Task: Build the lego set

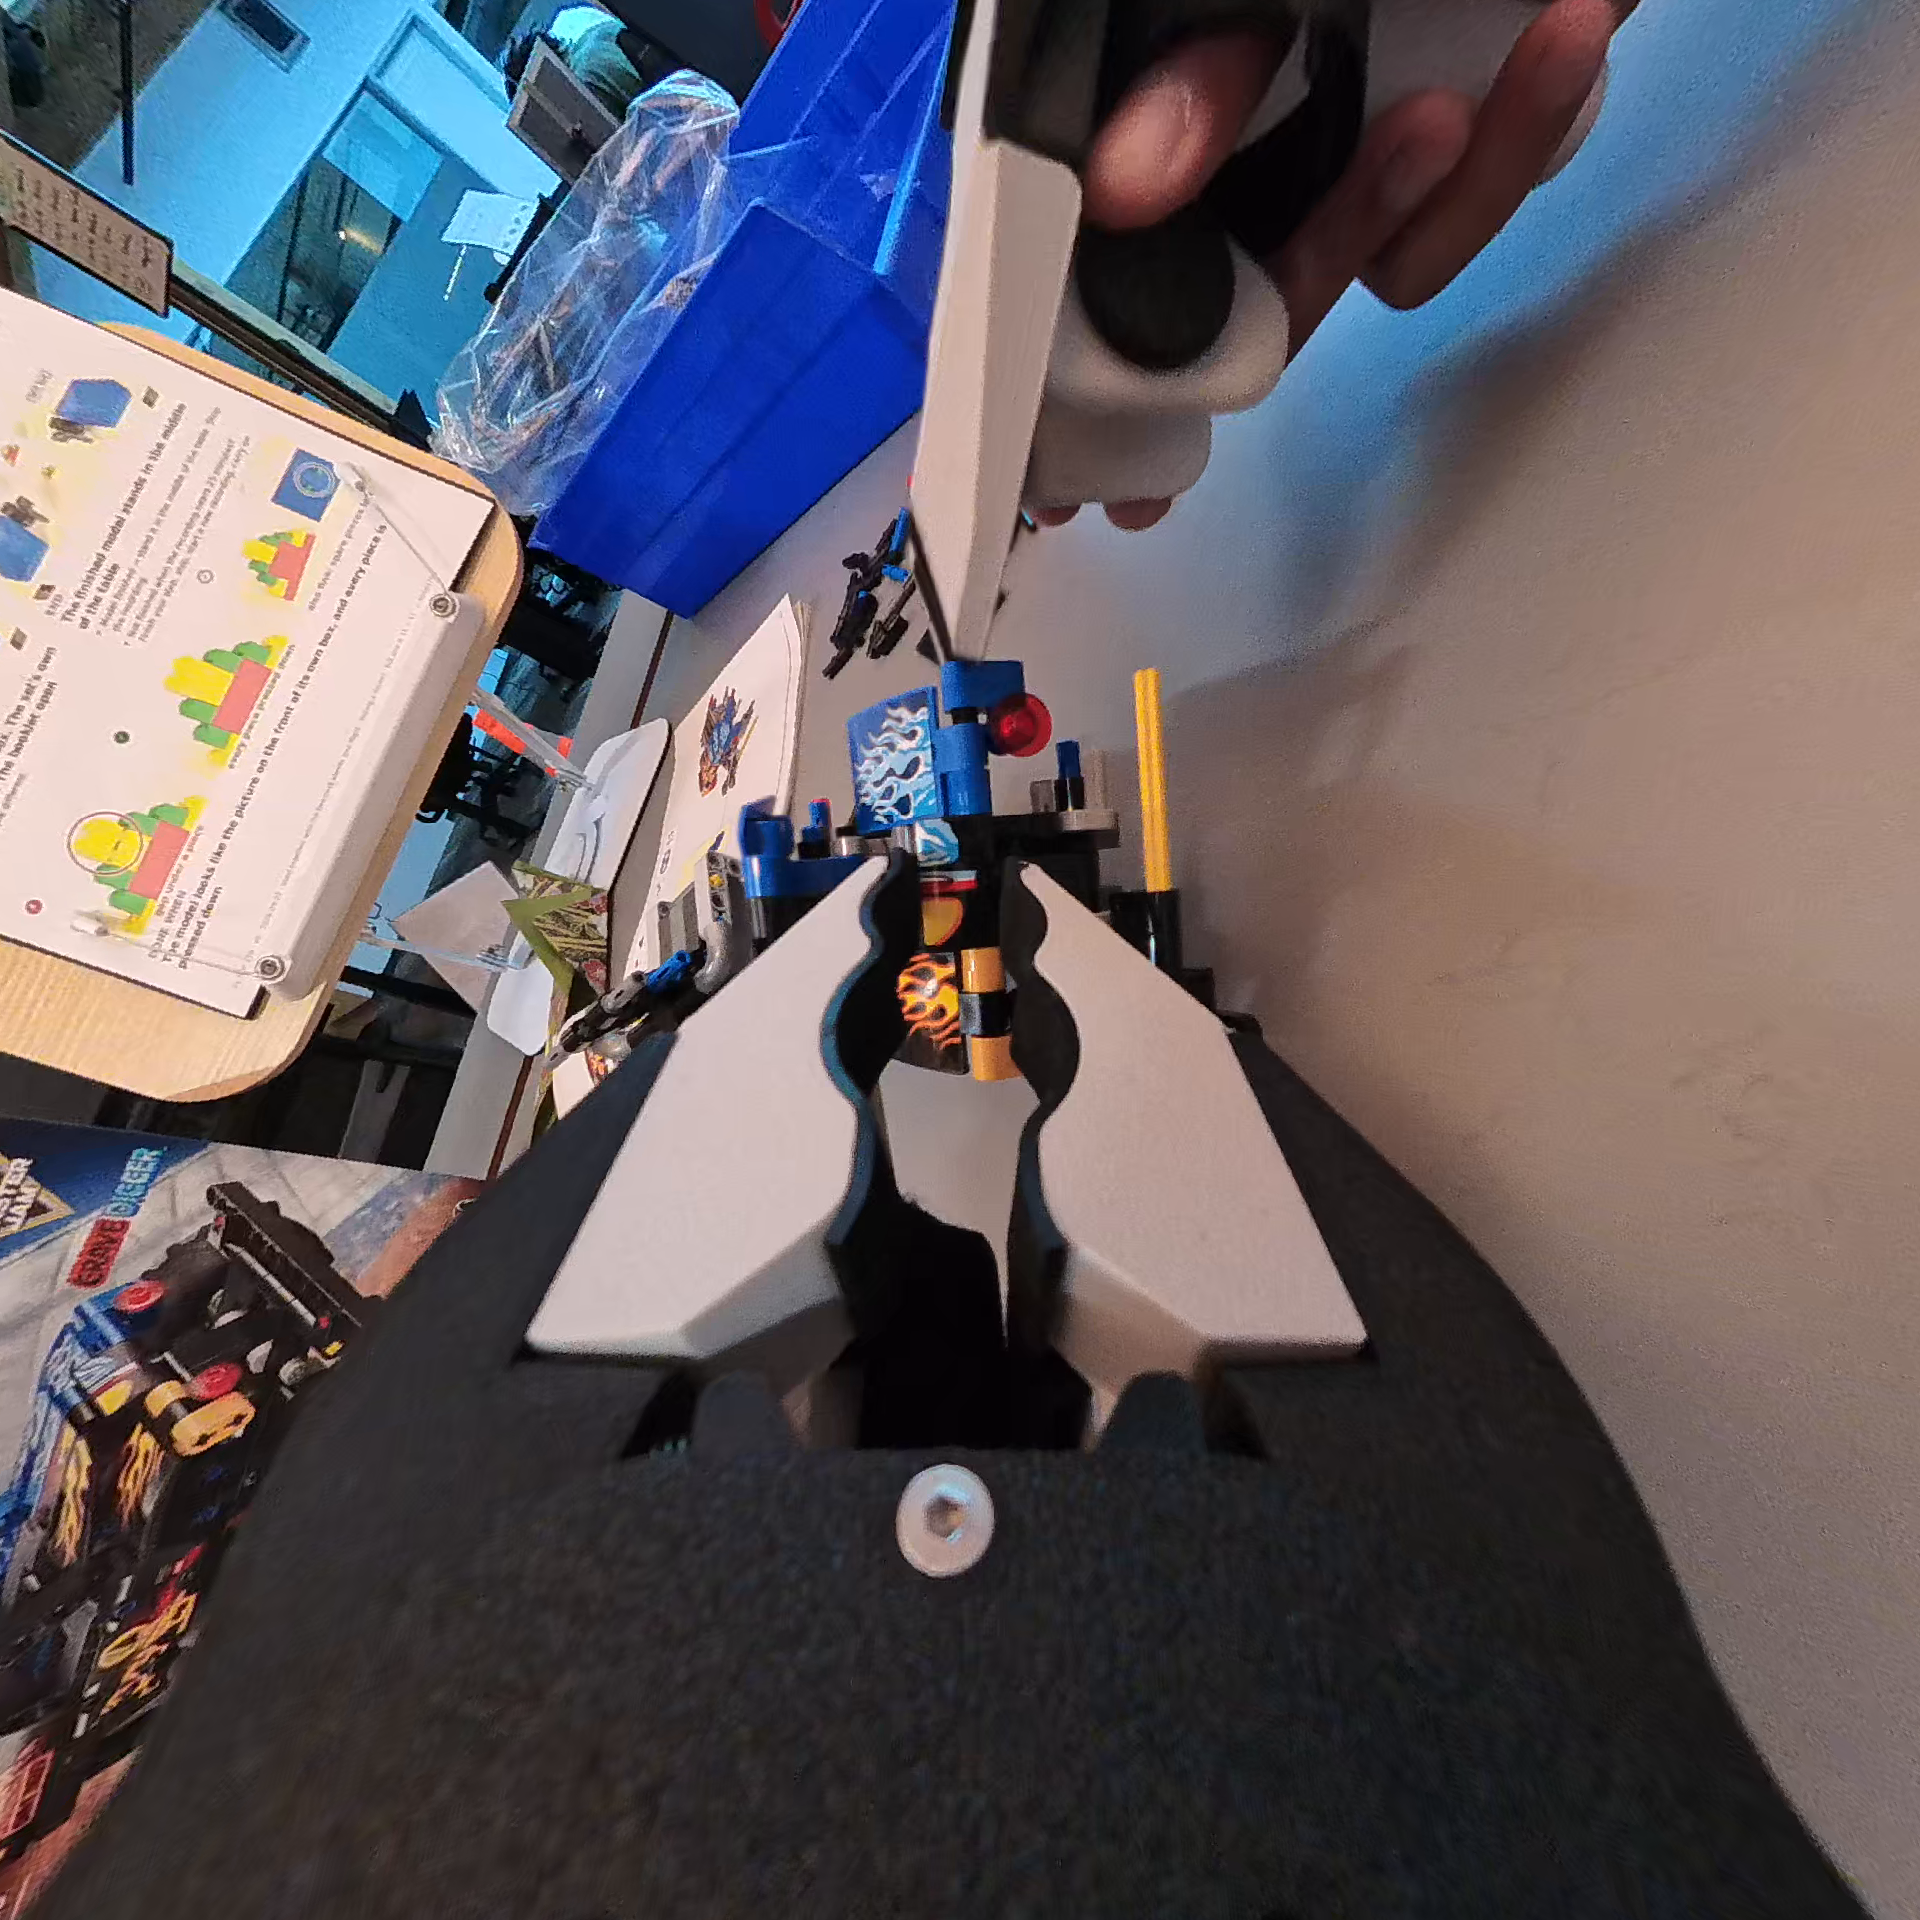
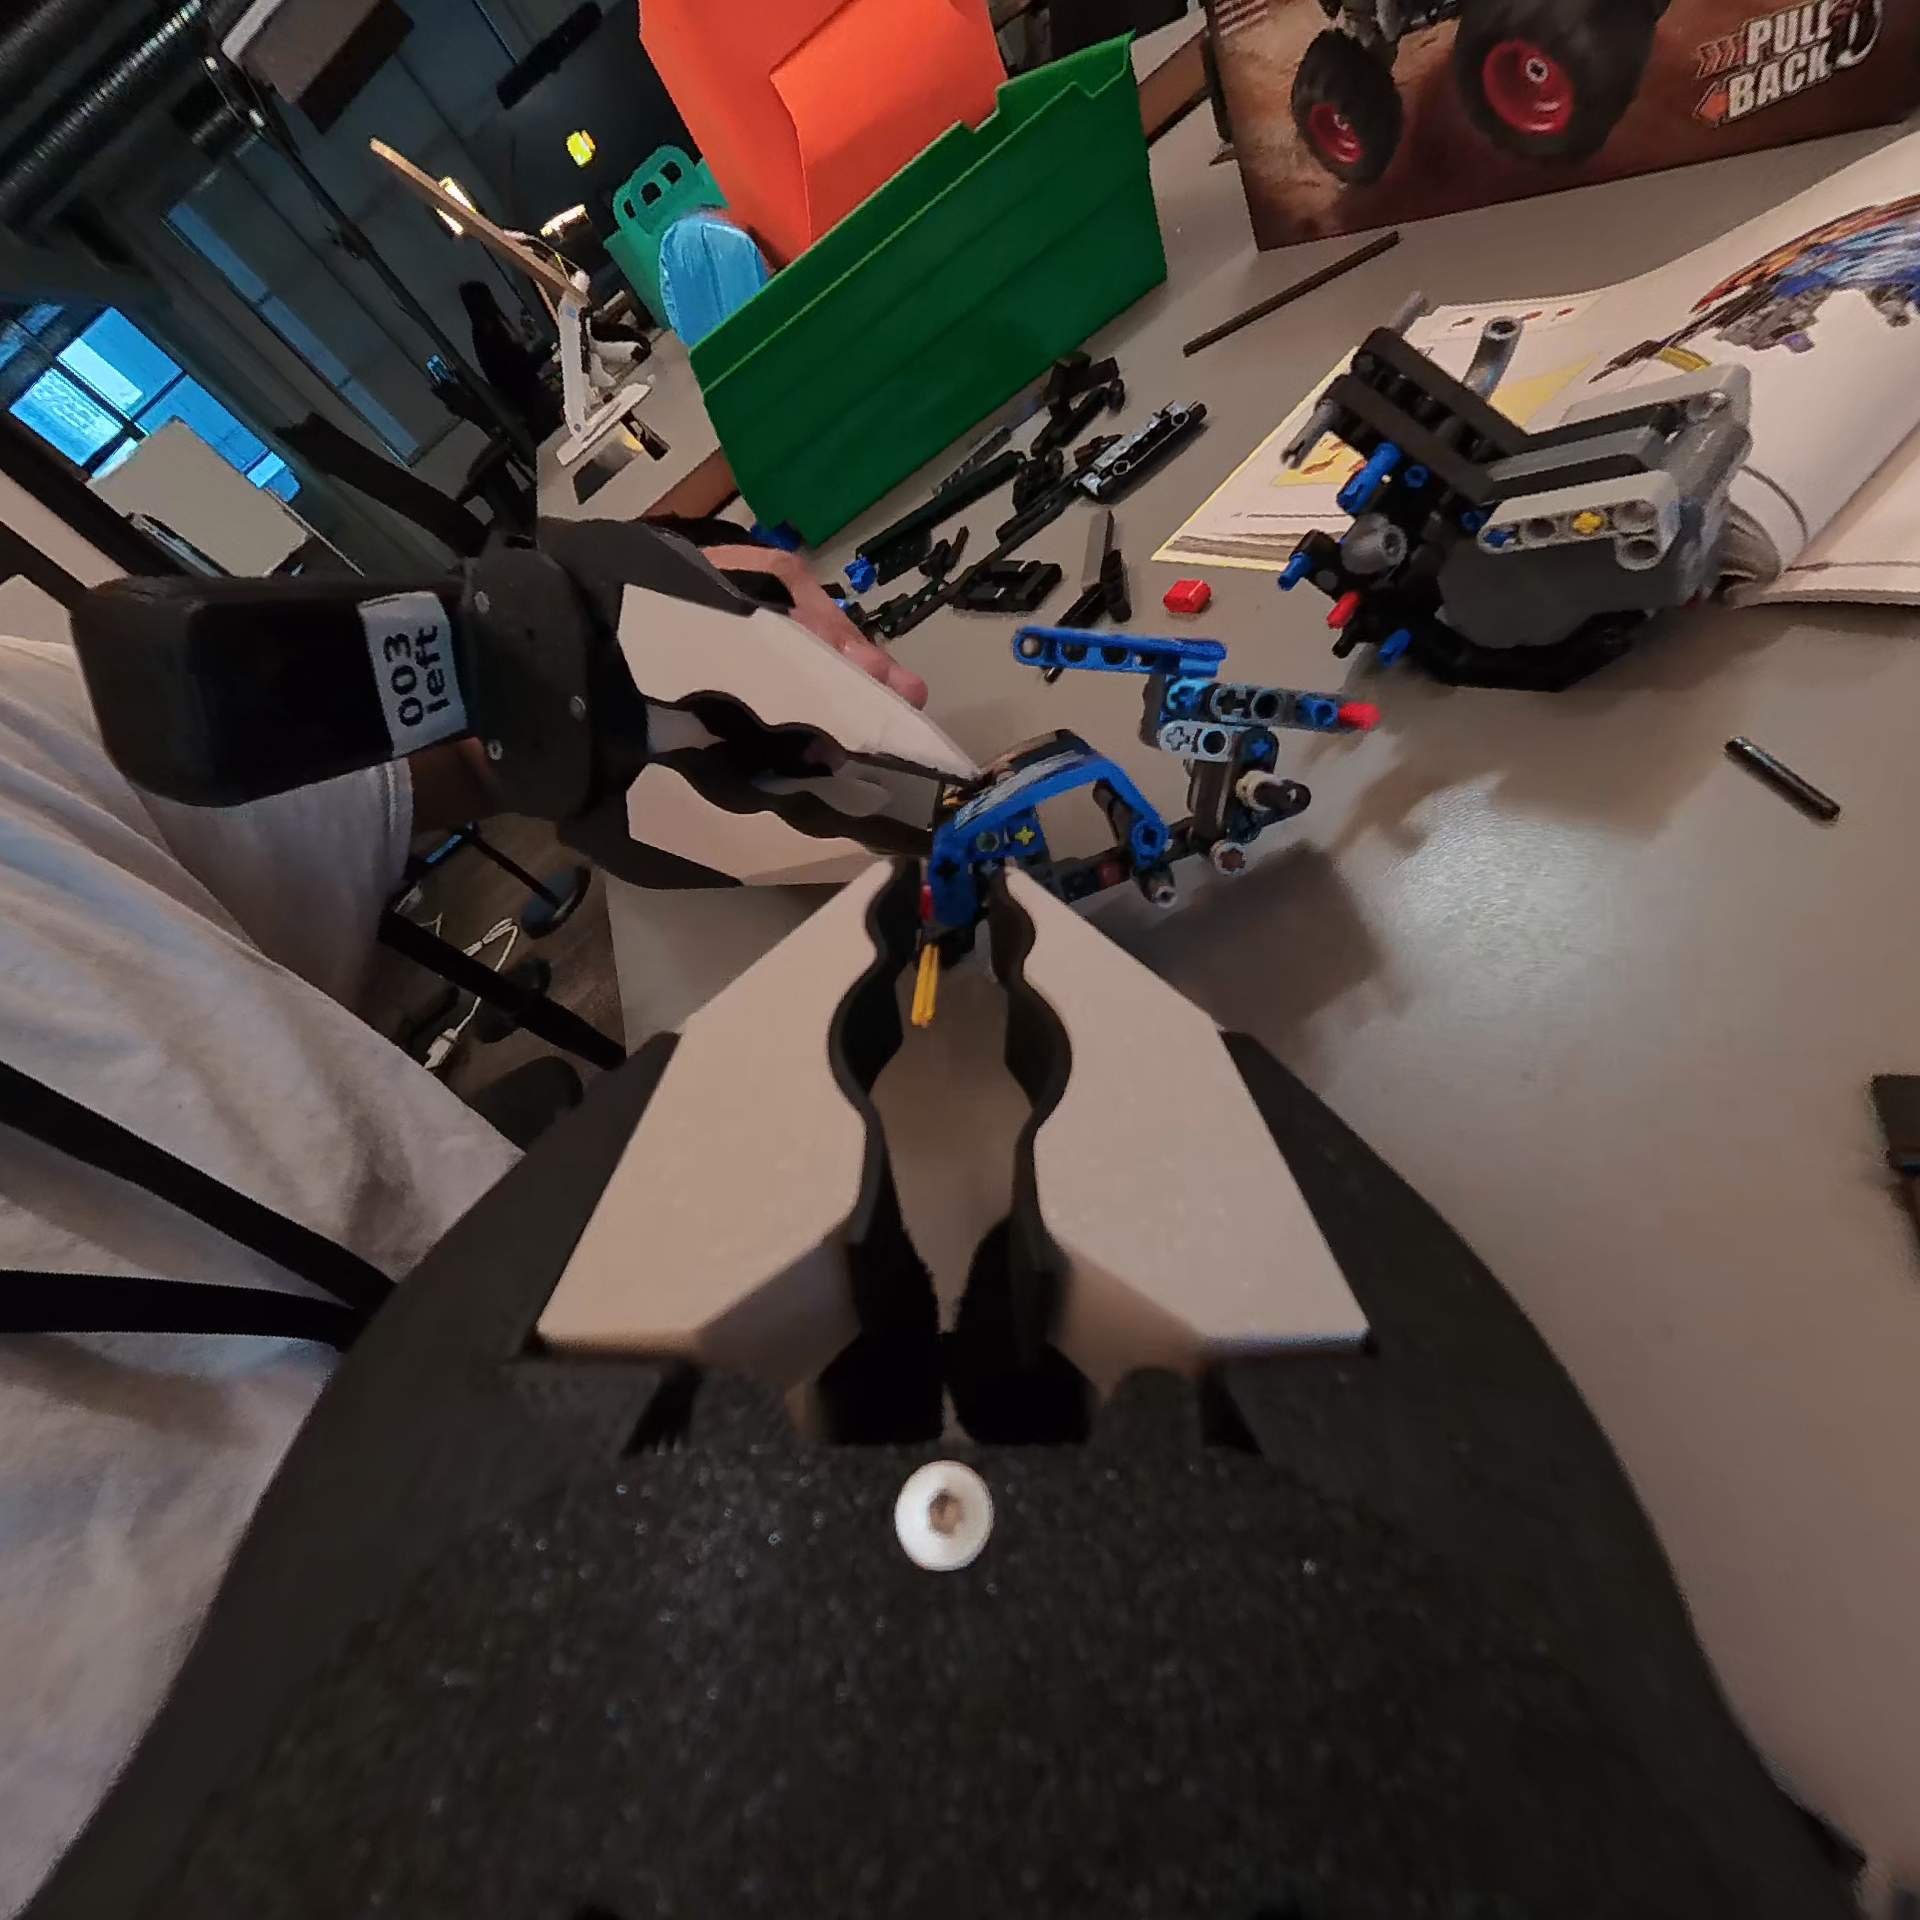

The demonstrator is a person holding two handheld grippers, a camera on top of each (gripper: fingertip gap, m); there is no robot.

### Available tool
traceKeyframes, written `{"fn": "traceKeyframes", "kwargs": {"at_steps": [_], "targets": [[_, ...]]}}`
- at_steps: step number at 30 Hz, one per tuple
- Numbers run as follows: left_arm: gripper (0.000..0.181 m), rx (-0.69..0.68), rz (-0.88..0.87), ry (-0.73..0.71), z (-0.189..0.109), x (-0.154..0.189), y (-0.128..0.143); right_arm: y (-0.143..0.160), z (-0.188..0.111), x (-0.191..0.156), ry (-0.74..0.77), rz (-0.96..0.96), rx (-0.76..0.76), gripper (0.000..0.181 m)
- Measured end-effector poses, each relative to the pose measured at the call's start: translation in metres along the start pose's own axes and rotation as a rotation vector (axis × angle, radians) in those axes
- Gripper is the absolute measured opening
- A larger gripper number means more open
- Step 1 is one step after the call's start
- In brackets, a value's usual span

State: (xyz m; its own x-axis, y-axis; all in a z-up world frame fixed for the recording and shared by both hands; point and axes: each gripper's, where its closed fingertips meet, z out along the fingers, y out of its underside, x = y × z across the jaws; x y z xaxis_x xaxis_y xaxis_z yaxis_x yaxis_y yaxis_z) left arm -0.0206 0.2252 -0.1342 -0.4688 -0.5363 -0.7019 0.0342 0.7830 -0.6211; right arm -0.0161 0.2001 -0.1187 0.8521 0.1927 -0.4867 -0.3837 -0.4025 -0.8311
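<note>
A small Lego sub-assembly (image 1: 940,977) of black, blue and yellow parts with flame-print panels is held above the table between both grippers. My left gripper (image 1: 956,883) is shut on its black flame-panel end. A yellow axle (image 1: 1148,779) sticks out beside it. My right gripper (image 2: 951,883) is shut on the blue curved panel (image 2: 971,842) at the other end. It comes down from the top of the left wrist view (image 1: 961,644) onto a blue part (image 1: 982,686). The left gripper also shows in the right wrist view (image 2: 940,795).
A grey and black chassis (image 2: 1538,499) sits on the open booklet (image 2: 1818,540). Loose black beams (image 2: 1039,499), a red piece (image 2: 1187,595) and a black pin (image 2: 1782,777) lie on the table. A green bin (image 2: 935,312), blue bin (image 1: 769,395), set box (image 1: 135,1403) and instruction stand (image 1: 208,675) surround them. My left and right fingertips are right by each other. It is some 15 cm from my left tips to the red piece (image 2: 1187,595).
</note>
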Motion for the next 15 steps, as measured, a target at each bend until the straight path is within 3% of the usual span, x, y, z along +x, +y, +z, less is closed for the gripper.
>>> {"fn": "traceKeyframes", "kwargs": {"at_steps": [15], "targets": [[0.013,0.020,-0.008,0.010,-0.0008,0.0029,-0.0016,0.0066,0.0016,-0.0039,-0.008,-0.139,-0.037,0.006]]}}
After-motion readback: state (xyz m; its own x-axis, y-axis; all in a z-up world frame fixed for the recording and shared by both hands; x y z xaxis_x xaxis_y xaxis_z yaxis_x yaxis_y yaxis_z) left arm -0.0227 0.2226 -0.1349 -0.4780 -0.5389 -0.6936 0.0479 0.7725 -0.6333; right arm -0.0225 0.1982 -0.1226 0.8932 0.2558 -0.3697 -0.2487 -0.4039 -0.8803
